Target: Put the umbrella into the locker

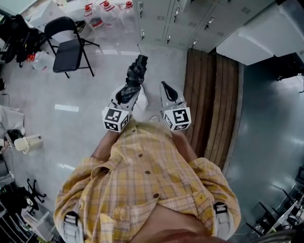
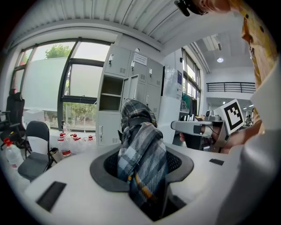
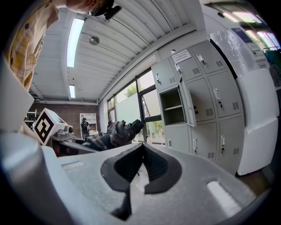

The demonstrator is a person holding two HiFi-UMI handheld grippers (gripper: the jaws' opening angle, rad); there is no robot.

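A folded dark plaid umbrella [image 1: 133, 78] [image 2: 141, 151] sticks forward out of my left gripper [image 1: 128, 94] [image 2: 141, 163], whose jaws are shut on its cloth. The umbrella tip points toward the grey lockers [image 1: 190, 23]. One upper locker stands with its door swung open [image 2: 110, 94] [image 3: 173, 107] and its compartment dark and bare. My right gripper [image 1: 169, 90] [image 3: 141, 148] is just right of the left one, with its jaws closed together and nothing between them. In the right gripper view the umbrella [image 3: 117, 132] shows off to the left.
A black folding chair [image 1: 69, 45] [image 2: 35, 147] stands at the left, with red-capped water bottles [image 1: 107, 10] along the window wall. A wooden floor strip [image 1: 209, 95] runs in front of the lockers. A white cabinet [image 1: 259, 38] stands to the right of them.
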